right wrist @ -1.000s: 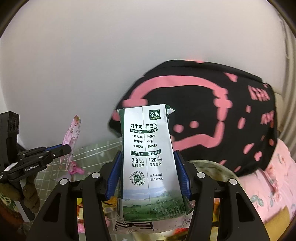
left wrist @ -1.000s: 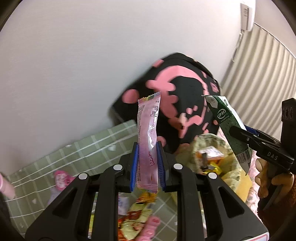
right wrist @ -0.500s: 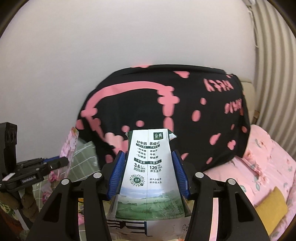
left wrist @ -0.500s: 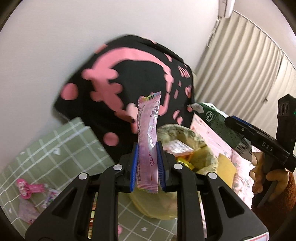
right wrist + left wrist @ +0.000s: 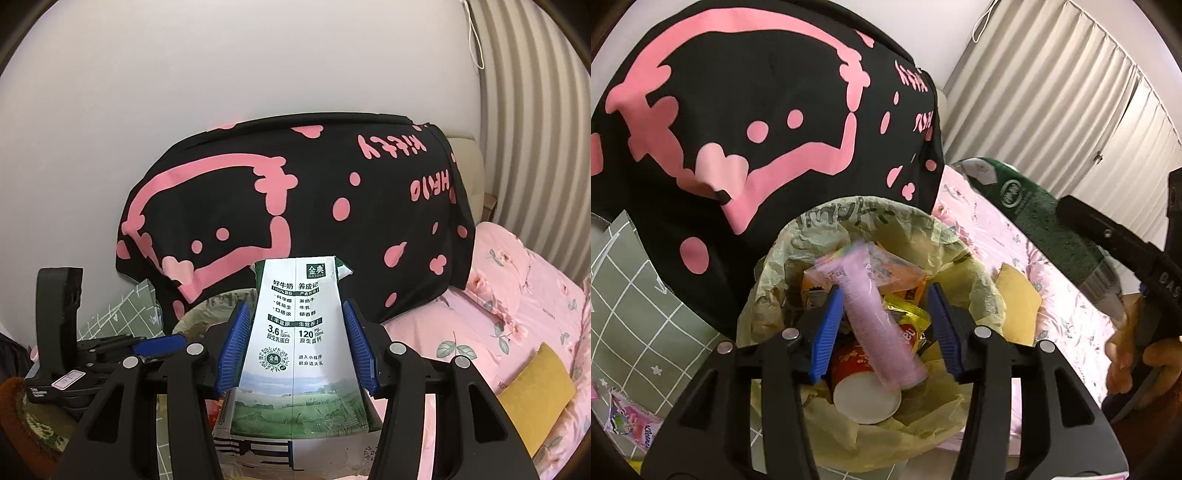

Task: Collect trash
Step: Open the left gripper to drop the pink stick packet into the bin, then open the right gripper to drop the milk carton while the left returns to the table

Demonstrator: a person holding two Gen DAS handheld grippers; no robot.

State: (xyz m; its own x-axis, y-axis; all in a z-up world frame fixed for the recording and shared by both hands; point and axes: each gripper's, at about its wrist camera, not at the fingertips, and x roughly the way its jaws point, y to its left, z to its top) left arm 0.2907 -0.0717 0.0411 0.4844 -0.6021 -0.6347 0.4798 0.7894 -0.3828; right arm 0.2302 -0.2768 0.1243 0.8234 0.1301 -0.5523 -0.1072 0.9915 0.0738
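The milk carton (image 5: 295,343), upright and clamped in the right gripper (image 5: 295,347), is right of the bin (image 5: 975,273); the left gripper (image 5: 882,332), just opened above it, releases the pink wrapper (image 5: 875,317).

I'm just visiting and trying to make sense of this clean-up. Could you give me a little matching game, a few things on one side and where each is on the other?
Things:
1. pink wrapper
2. milk carton
3. paper cup
4. yellow cushion

Places:
A. lying in the bin on the other trash
B. on the pink bedspread
C. loose between the opened left gripper fingers, over the bin
D. clamped in the right gripper

Pairs: 1-C, 2-D, 3-A, 4-B
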